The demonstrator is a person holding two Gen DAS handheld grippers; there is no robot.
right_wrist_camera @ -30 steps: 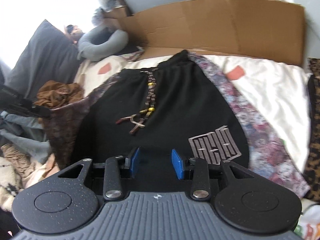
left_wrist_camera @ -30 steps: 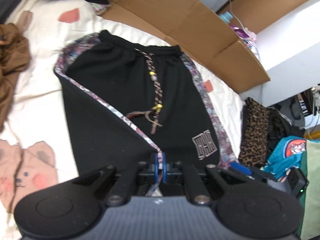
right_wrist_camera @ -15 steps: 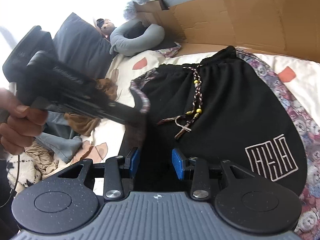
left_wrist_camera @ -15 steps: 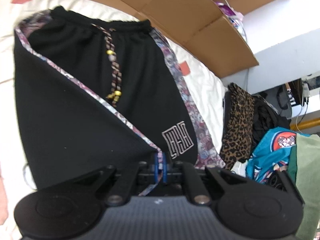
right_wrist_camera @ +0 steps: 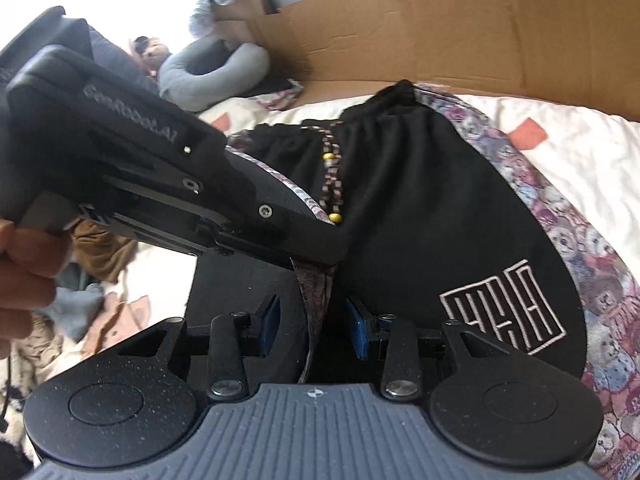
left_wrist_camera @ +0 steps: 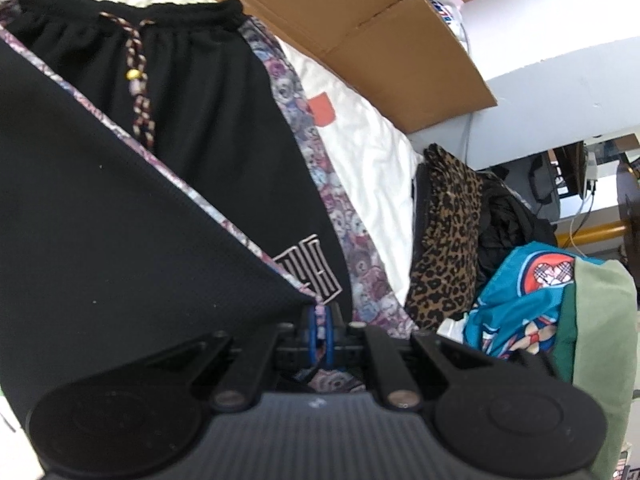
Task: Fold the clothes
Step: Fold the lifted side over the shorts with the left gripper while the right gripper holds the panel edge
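Shorts [left_wrist_camera: 224, 128] lie flat on the bed [left_wrist_camera: 372, 148], one patterned hem corner clenched in the left gripper [left_wrist_camera: 319, 330] and hanging between the right gripper's [right_wrist_camera: 312, 326] released jaws (nothing gripped there) — best laid square over the far half.

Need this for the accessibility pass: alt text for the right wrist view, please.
The left gripper, held in a hand, pinches a patterned corner of black shorts and holds it over the other half, just ahead of the open right gripper. The shorts lie on a white bedsheet, a cardboard sheet behind.
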